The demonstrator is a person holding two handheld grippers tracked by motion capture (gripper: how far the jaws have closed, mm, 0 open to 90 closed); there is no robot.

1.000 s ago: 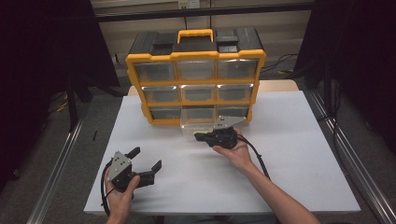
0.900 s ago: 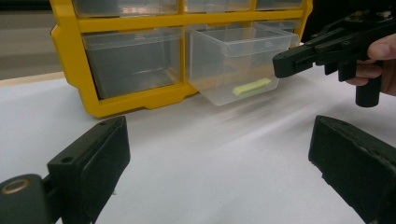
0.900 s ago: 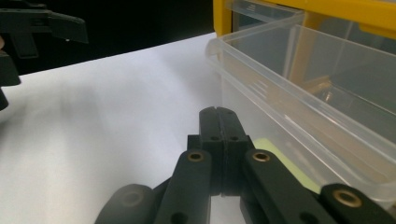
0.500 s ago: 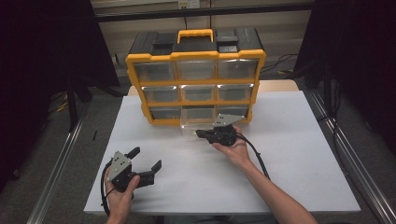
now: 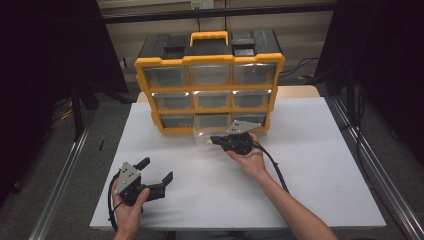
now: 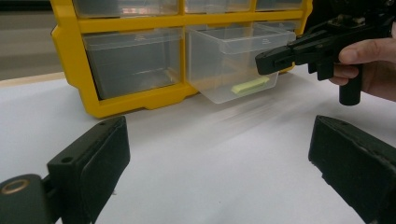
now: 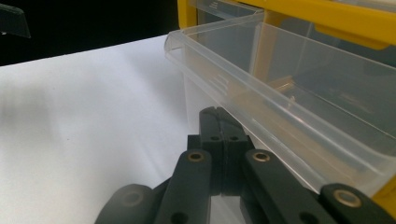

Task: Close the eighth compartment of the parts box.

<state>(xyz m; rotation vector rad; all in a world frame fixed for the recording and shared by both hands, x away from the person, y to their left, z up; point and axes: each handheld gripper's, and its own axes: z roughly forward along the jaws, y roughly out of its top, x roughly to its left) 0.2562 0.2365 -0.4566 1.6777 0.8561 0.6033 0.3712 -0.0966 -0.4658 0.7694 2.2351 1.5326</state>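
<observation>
Near the worktop's far edge, right gripper (image 5: 216, 140), fingers together, rests against the half-open clear drawer (image 6: 233, 65); a slip could tip it out. Left gripper (image 5: 157, 172) fingers apart.

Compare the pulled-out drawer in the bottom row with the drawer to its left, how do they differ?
The middle drawer sticks out of the yellow cabinet; the left drawer sits pushed in. The middle drawer holds a small pale yellow-green piece; nothing shows in the left drawer. The right gripper, jaws together, is at the middle drawer's front; nothing is at the left drawer. Both are clear plastic.
</observation>
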